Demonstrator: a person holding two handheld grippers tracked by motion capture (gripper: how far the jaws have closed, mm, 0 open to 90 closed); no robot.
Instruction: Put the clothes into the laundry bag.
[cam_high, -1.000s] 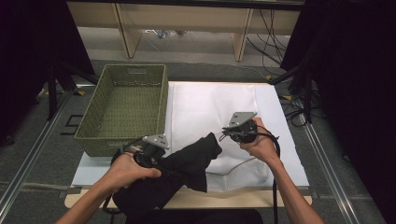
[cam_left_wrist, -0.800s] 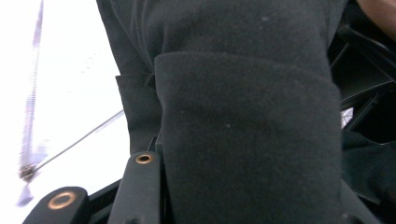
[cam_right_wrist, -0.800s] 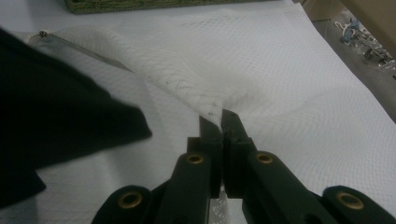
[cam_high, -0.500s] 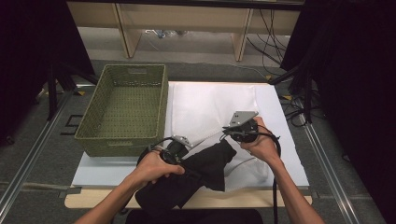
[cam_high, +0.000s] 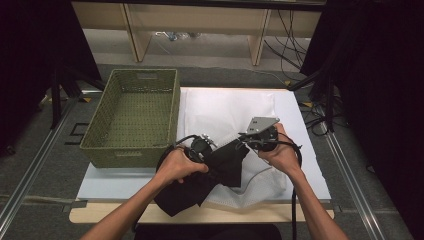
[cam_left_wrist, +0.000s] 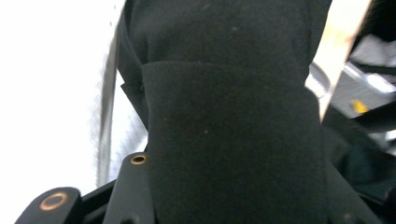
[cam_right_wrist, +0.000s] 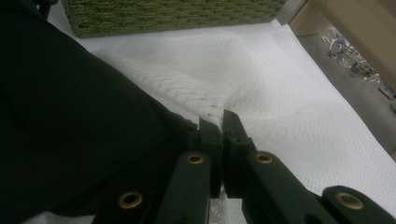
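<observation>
A black cloth (cam_high: 220, 167) lies bunched at the front of the table, partly over a white cloth (cam_high: 225, 110). My left gripper (cam_high: 207, 150) is shut on the black cloth (cam_left_wrist: 233, 140), which hangs thick between its jaws and hides their tips. Just to the right, my right gripper (cam_high: 243, 139) is shut on a raised hem of the white cloth (cam_right_wrist: 261, 93). In the right gripper view its jaws (cam_right_wrist: 222, 122) pinch that hem, and the black cloth (cam_right_wrist: 70, 116) lies against the left jaw. The two grippers are close together.
A green woven basket (cam_high: 130, 150) stands at the table's left, empty inside, its wall (cam_right_wrist: 163, 14) seen behind the cloths. The white table top (cam_high: 310, 150) has a wooden front edge (cam_high: 100, 215). Cables and a wooden frame lie beyond the far edge.
My left hand has moved right with the black cloth, drawing its edge over toward the right gripper. The right hand has stayed in place.
</observation>
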